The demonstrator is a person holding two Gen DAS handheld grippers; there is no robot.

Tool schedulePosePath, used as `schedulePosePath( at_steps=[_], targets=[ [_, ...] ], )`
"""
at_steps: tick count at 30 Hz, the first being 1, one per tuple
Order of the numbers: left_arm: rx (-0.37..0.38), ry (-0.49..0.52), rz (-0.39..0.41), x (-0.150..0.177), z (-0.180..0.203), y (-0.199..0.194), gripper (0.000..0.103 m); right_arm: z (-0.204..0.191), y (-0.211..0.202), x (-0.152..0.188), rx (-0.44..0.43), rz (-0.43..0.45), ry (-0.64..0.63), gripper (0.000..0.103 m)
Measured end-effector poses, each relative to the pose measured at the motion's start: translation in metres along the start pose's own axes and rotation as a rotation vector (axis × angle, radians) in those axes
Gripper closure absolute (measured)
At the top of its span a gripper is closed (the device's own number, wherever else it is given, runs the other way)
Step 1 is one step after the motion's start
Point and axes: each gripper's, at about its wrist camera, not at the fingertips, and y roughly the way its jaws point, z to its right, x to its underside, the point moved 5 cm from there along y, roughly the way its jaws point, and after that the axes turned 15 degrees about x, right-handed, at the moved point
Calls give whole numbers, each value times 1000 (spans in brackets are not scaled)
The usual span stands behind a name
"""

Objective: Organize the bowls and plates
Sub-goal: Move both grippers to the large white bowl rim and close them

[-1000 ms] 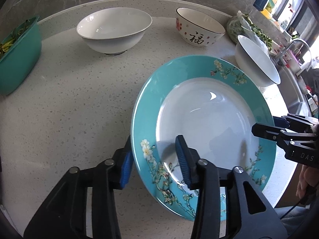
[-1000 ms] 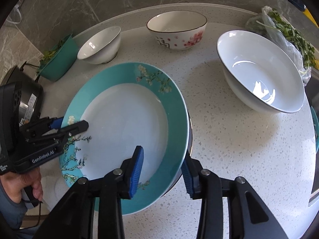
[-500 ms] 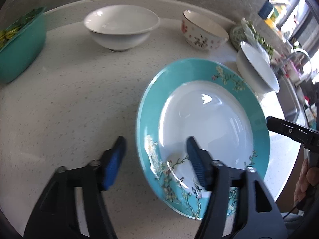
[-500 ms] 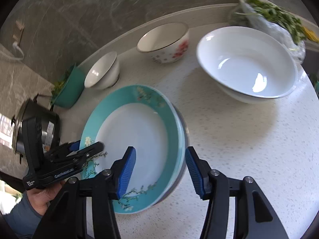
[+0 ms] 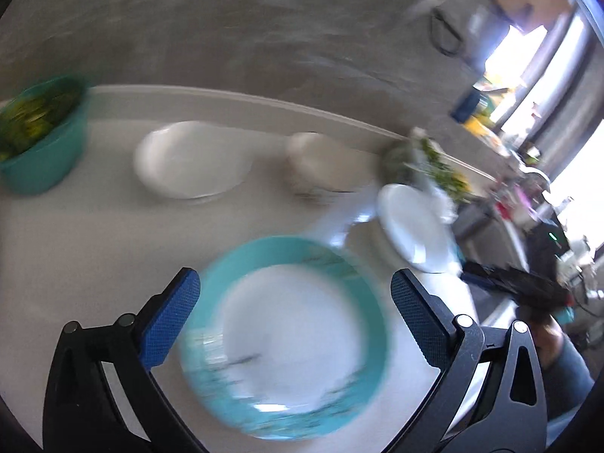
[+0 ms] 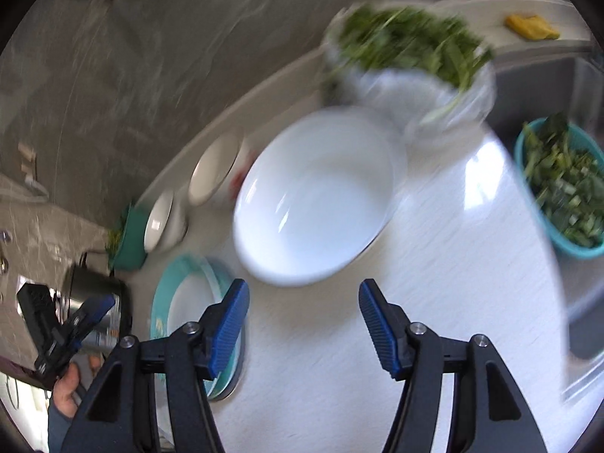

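Observation:
The teal-rimmed plate [image 5: 287, 339] lies flat on the white counter, on top of other plates; it also shows in the right wrist view [image 6: 188, 313]. My left gripper [image 5: 294, 309] is wide open above it, holding nothing. My right gripper [image 6: 304, 321] is wide open and empty, pointing at the large white bowl [image 6: 317, 196]. A smaller white bowl [image 5: 188, 162] and a patterned bowl [image 5: 324, 166] stand near the back wall. Both views are motion-blurred.
A teal basket of greens [image 5: 41, 139] stands at the far left. A bag of greens [image 6: 411, 71] sits behind the large bowl. Another teal basket of greens [image 6: 562, 192] sits by the sink [image 6: 581, 302] on the right. A pot [image 6: 94, 294] stands at the left.
Both grippers let go of the teal plate, opened wide and pulled back and up. The right gripper swung right toward the large white bowl. The plate now rests on the stack.

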Motion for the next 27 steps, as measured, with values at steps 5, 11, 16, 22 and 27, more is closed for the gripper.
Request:
schedulePosePath(
  at_steps=[5, 11, 16, 22, 27],
  targets=[
    [-18, 47, -127, -20, 54, 77, 2, 30, 4, -45, -29, -5, -30, 39],
    [-27, 53, -255, -35, 71, 156, 6, 46, 32, -61, -72, -91, -64, 42],
    [-28, 36, -342, -40, 61, 203, 42, 49, 56, -60, -98, -153, -68, 43],
    [0, 27, -376, -34, 58, 220, 51, 54, 72, -63, -123, -192, -52, 46],
    [32, 16, -387, -33, 53, 234, 76, 48, 82, -63, -146, -210, -48, 56]
  ],
)
